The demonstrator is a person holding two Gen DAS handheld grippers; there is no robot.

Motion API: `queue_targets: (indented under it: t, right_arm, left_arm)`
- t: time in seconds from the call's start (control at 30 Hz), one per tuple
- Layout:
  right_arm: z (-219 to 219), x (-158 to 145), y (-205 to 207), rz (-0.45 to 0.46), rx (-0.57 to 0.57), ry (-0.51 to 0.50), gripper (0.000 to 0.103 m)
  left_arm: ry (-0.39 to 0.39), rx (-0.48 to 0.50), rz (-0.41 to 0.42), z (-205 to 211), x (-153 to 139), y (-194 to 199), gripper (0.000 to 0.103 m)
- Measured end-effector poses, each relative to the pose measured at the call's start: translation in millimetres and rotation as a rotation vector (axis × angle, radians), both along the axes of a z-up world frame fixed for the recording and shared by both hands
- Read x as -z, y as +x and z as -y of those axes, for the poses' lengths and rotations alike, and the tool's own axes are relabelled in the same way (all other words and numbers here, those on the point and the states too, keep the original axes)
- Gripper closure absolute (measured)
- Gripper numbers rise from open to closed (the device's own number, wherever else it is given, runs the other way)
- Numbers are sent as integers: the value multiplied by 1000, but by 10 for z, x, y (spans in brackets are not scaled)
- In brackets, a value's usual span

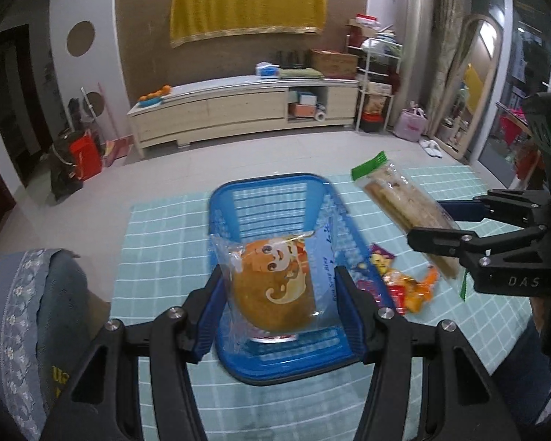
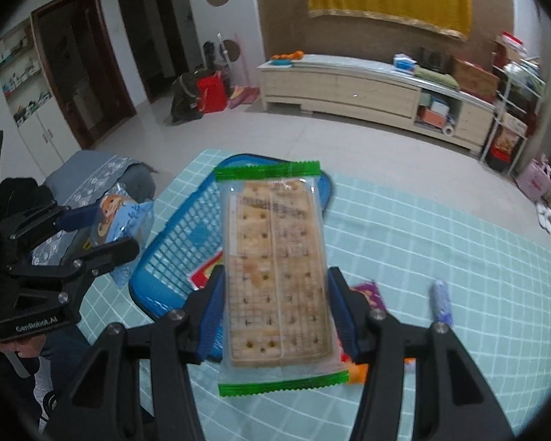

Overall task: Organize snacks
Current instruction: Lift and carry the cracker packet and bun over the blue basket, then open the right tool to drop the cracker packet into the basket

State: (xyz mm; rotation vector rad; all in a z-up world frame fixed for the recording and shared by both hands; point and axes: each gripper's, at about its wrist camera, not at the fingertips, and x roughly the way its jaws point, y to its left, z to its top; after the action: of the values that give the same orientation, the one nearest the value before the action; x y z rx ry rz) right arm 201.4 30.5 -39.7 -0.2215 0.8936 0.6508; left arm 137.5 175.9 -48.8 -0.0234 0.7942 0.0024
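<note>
Right now the left gripper (image 1: 279, 290) pinches a bun packet (image 1: 275, 286) over the blue basket (image 1: 275, 191); the right gripper (image 2: 275, 308) clamps a cracker pack (image 2: 275, 268) above the tablecloth's (image 2: 440, 242) middle. Slick wrappers could slip, landing outside the basket.

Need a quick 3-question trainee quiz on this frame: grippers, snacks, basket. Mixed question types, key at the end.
1. True or false: the left gripper is shut on the bun pack.
2. The right gripper holds which item? A) purple candy B) cracker pack C) basket
3. Fill in: the snacks still lying on the cloth sit beside the blue ____.

Key:
1. True; its blue pads press both sides of the pack, above the basket.
2. B; the cracker pack with green ends is clamped between the pads.
3. basket; loose snacks lie to its right in the left wrist view.
</note>
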Motion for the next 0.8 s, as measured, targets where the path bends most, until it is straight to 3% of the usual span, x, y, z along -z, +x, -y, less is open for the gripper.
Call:
queue_targets:
  t: [0.2, 0.37, 0.67, 0.8]
  right_arm:
    - [-427, 247, 91, -35, -83, -62, 45]
    - [-690, 534, 107, 11, -256, -161, 45]
    - [-913, 843, 6, 47, -525, -282, 45]
    - [-950, 969, 36, -11, -567, -322, 42]
  left_arm:
    - [-29, -53, -8, -316, 105, 2, 49]
    - [-47, -80, -18, -474, 203, -26, 49]
    - [-56, -78, -28, -441, 269, -20, 49]
    - [-62, -77, -46, -388, 308, 25, 49]
